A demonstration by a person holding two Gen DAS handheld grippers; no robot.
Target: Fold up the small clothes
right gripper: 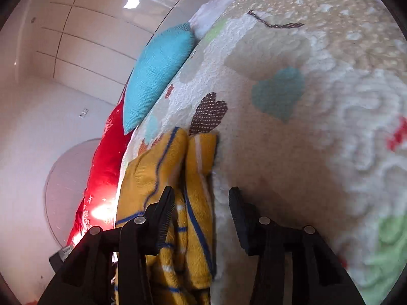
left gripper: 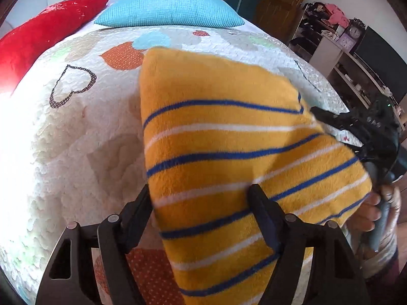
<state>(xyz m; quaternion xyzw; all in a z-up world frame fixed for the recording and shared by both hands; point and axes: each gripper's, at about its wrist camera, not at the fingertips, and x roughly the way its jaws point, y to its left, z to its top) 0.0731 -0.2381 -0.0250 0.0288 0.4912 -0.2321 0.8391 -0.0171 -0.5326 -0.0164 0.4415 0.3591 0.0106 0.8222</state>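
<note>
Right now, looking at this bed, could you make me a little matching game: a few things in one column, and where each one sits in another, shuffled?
Things:
1. Yellow fleece garment with blue and white stripes
2. Turquoise knitted pillow
3. Shiny red cushion
4. Round clock

Places:
A. On the shelf unit beside the bed
B. At the head of the bed, middle
C. Between the left gripper's fingers
D. Along the bed's left edge

Pairs: 1-C, 2-B, 3-D, 4-A

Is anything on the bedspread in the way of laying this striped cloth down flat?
Nothing visible. The yellow striped cloth sits between the left gripper fingers, and the quilted bedspread beside it is bare. The blue pillow and red pillow lie far off at the head end.
</note>
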